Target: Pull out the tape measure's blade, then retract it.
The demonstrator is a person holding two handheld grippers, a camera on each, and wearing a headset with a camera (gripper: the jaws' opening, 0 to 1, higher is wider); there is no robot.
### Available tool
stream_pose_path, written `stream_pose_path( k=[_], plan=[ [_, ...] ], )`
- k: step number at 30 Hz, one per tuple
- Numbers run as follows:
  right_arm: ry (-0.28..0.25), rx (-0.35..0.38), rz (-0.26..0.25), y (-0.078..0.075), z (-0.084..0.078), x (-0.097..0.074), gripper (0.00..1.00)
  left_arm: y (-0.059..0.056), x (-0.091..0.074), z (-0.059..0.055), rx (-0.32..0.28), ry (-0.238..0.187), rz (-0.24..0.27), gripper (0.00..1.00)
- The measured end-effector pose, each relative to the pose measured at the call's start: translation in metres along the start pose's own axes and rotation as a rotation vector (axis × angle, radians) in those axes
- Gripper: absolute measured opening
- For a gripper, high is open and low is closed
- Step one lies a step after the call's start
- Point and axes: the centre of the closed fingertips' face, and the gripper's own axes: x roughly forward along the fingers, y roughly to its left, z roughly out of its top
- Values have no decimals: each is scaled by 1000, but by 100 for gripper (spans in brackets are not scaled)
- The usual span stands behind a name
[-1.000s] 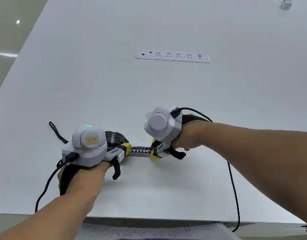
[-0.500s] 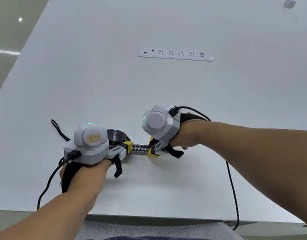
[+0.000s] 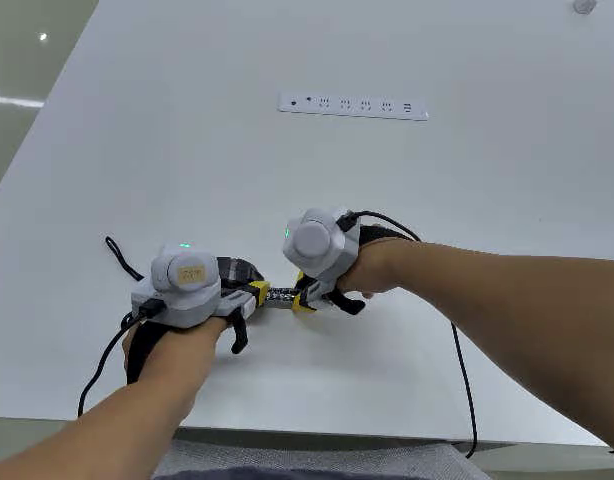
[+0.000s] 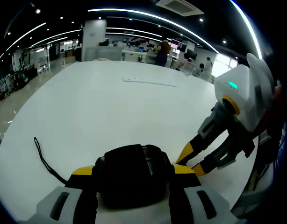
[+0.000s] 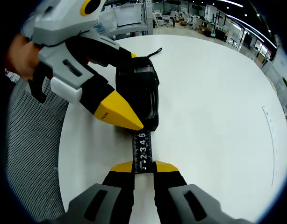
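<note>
Tape measure case (image 3: 235, 272) was seen in the head view at the near left of the workbench (image 3: 407, 190), with a short blade (image 3: 279, 296) drawn rightward. In the left gripper view, the case was clamped by the left gripper (image 4: 133, 170). In the right gripper view, the blade's tip was pinched by the right gripper (image 5: 143, 166). Were that thin pinch slipped, the blade could be snapped back early.
</note>
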Motion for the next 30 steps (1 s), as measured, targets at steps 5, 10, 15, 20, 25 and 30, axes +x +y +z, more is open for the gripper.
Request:
stream_pose_path(
  k=[5, 10, 15, 20, 25, 30],
  plan=[
    [-5, 7, 2, 1, 3, 1, 15, 0, 0, 0, 1, 1, -1, 58],
    [-18, 20, 7, 1, 3, 0, 16, 0, 0, 0, 1, 0, -1, 58],
    [-45, -47, -3, 5, 2, -1, 17, 0, 0, 0, 0, 0, -2, 58],
    [-52, -61, -15, 4, 0, -1, 18, 0, 0, 0, 0, -2, -2, 58],
    [-51, -62, -19, 1, 1, -2, 15, 0, 0, 0, 0, 0, -4, 58],
    [-47, -58, -9, 1, 4, -1, 14, -1, 0, 0, -2, 0, -4, 58]
  ],
)
